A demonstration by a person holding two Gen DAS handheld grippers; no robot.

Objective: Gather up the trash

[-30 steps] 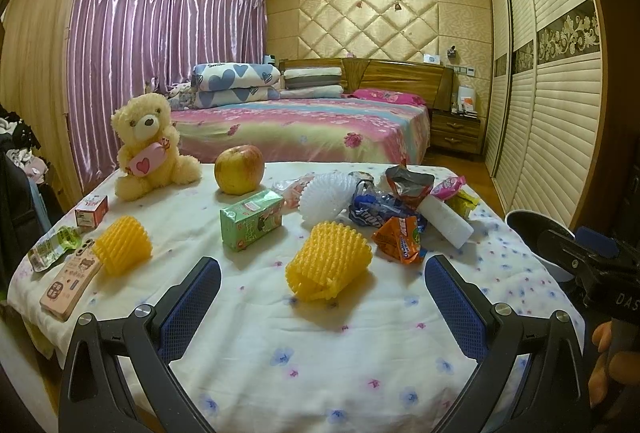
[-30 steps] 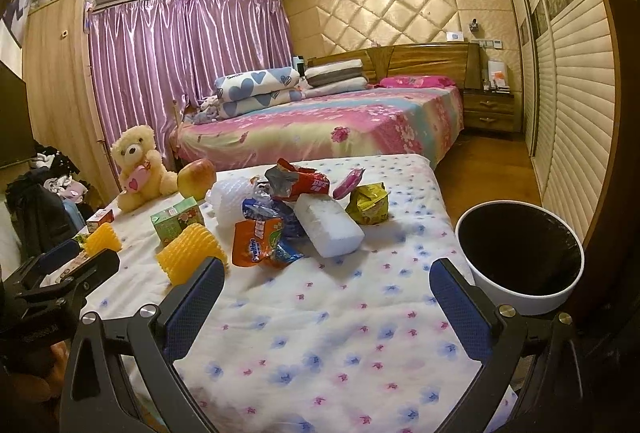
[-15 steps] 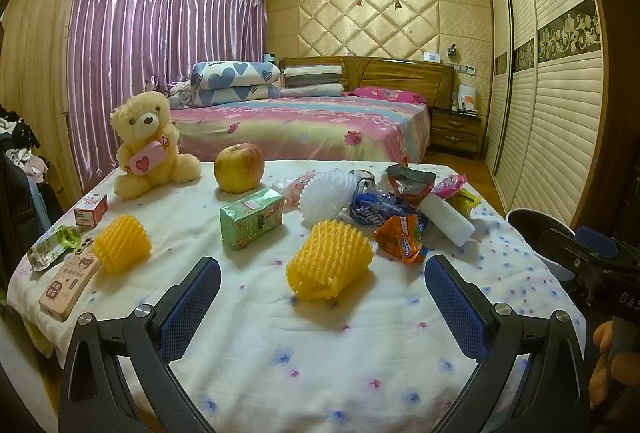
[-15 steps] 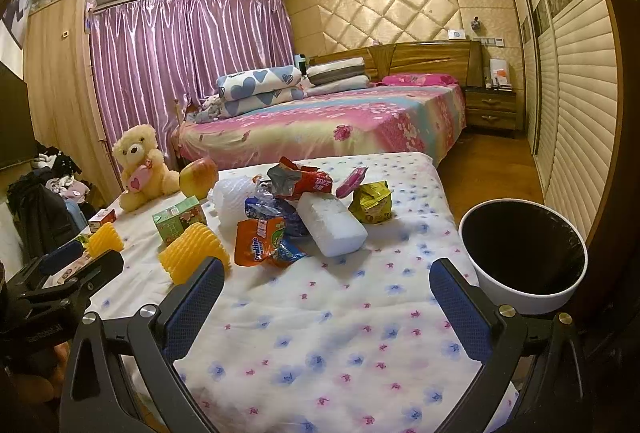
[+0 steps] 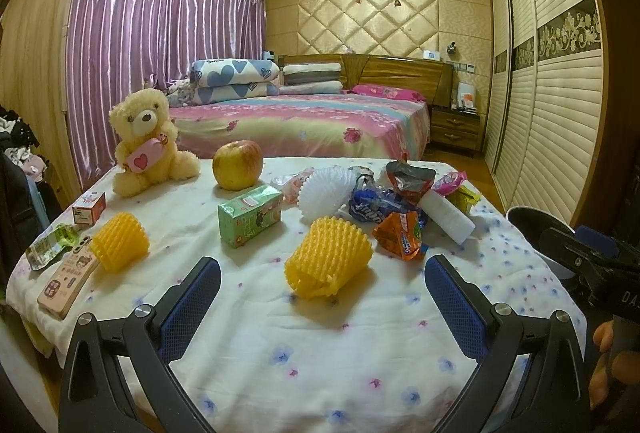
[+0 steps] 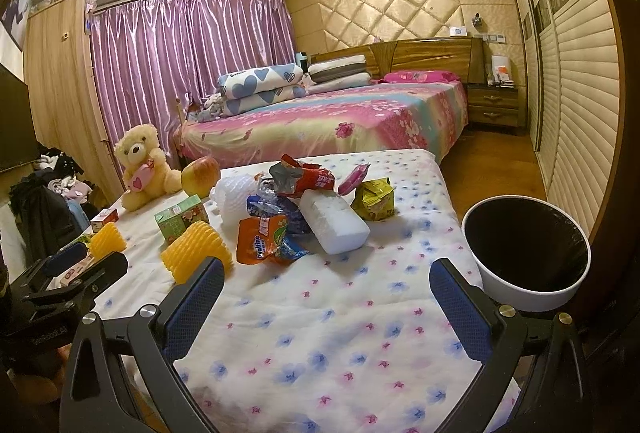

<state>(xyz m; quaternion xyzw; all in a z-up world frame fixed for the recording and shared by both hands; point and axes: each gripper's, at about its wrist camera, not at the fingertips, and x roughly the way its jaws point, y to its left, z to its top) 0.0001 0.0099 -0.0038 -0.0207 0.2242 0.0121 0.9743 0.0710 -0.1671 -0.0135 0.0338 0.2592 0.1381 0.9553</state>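
Jaws wide apart, both grippers level above table (image 5: pixel 340 361)

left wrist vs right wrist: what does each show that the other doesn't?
Left wrist only: the pink phone-like case at the table's left edge, in full, and the clear green-tinted wrapper beside it.

Right wrist only: the whole white trash bin with its black liner, standing off the table's right side, and the yellow-green snack bag unobstructed.

Both: teddy bear, apple, green carton, yellow foam fruit nets, orange wrapper, white foam block. Both grippers are open and empty.
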